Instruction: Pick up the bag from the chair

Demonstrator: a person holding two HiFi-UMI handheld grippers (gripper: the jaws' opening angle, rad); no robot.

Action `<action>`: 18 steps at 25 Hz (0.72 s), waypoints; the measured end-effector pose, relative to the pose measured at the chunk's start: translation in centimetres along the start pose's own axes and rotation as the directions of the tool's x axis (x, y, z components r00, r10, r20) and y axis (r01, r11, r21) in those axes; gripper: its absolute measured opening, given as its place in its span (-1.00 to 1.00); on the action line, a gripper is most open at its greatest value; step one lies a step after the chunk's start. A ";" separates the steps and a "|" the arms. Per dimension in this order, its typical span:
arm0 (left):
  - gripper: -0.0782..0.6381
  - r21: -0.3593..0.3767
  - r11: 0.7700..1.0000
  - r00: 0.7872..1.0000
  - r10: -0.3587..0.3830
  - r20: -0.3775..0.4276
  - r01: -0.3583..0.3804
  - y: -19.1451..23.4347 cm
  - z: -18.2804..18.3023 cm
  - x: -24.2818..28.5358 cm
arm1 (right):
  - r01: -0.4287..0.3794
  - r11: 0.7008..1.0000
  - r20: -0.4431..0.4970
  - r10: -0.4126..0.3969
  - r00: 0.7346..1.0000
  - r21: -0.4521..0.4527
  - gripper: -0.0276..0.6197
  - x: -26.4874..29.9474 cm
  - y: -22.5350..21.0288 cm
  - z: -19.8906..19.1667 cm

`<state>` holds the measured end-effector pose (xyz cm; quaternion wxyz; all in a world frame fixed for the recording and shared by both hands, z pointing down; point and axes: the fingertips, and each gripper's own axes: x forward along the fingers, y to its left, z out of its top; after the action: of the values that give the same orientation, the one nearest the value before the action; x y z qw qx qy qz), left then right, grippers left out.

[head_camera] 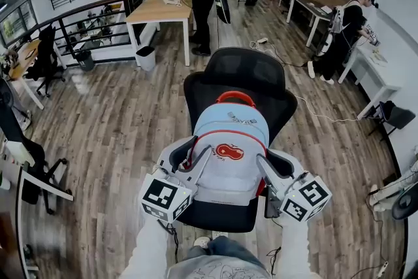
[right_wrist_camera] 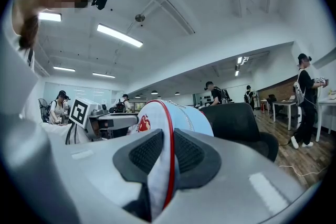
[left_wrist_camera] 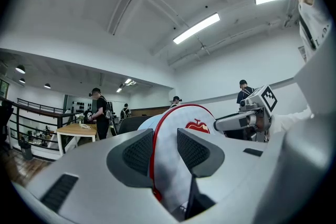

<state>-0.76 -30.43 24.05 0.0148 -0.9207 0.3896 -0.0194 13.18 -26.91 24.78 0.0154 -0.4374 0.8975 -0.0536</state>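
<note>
Now my left gripper (left_wrist_camera: 166, 150) and right gripper (right_wrist_camera: 167, 152) each clamp the pale-blue, red-trimmed fabric backpack (head_camera: 228, 140); its grey lettering is illegible.

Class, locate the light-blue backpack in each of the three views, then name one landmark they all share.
Head view: backpack at centre, upright on the black office chair.
Left gripper view: backpack lower centre, edge clamped between the jaws.
Right gripper view: backpack lower centre, likewise clamped between the jaws.
Shared landmark: the black office chair.
</note>
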 end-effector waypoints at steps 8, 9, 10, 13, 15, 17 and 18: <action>-0.37 -0.010 1.000 1.000 0.003 0.004 -0.002 -0.1 0.2 0.0 | -0.003 1.000 0.001 0.002 1.000 0.010 -0.67 0.0 -0.1 0.1; -0.37 -0.011 1.000 1.000 0.002 0.004 -0.002 0.0 0.2 0.0 | -0.004 1.000 0.002 0.004 1.000 0.010 -0.67 0.0 -0.1 0.1; -0.37 -0.012 1.000 1.000 0.001 0.004 -0.001 0.0 0.1 0.0 | -0.005 1.000 0.002 0.005 1.000 0.009 -0.67 0.1 -0.1 0.1; -0.37 -0.014 1.000 1.000 0.002 0.007 -0.001 0.2 0.0 -0.1 | -0.005 1.000 0.004 0.005 1.000 0.004 -0.67 0.2 0.0 0.0; -0.37 -0.014 1.000 1.000 0.002 0.013 -0.002 0.3 0.2 -0.2 | -0.005 1.000 0.007 0.005 1.000 0.001 -0.67 0.3 0.1 0.1; -0.37 -0.013 1.000 1.000 0.003 0.019 -0.003 0.4 0.3 -0.1 | -0.005 1.000 0.011 0.005 1.000 -0.001 -0.67 0.4 0.1 0.3; -0.37 -0.012 1.000 1.000 0.004 0.021 -0.004 0.4 0.4 -0.1 | -0.005 1.000 0.013 0.005 1.000 -0.001 -0.67 0.4 0.0 0.3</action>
<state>-1.10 -30.68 23.64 0.0134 -0.9201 0.3913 -0.0075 12.92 -27.28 24.48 0.0209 -0.4354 0.8986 -0.0501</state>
